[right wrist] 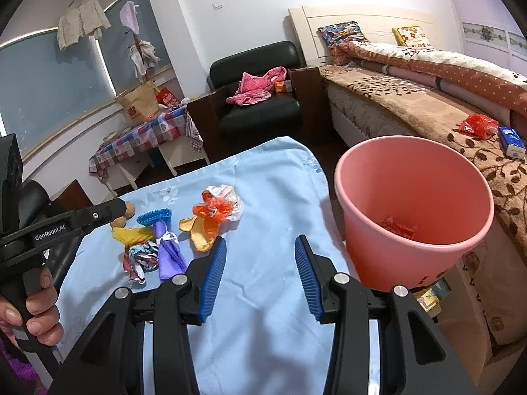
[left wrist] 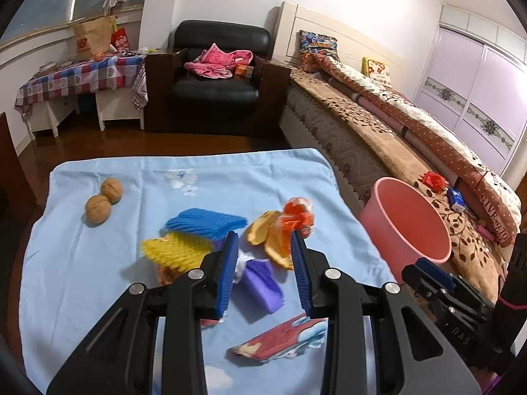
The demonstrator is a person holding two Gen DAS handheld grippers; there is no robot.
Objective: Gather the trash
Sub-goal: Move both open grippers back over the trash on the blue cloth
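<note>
Left gripper is hovering jaws apart over the purple foam net, whose long axis is running toward the camera on the blue cloth. Right gripper is sitting spread and empty beside the upright pink bin, a red wrapper lying inside.

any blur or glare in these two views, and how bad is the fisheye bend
Left wrist view: the crumpled orange-and-white plastic wrapper is slightly smeared; glare washes the white wall above the bed. Right wrist view: sharper, the round pink plastic bin crisp. Both bow straight edges and darken at the corners.
</note>
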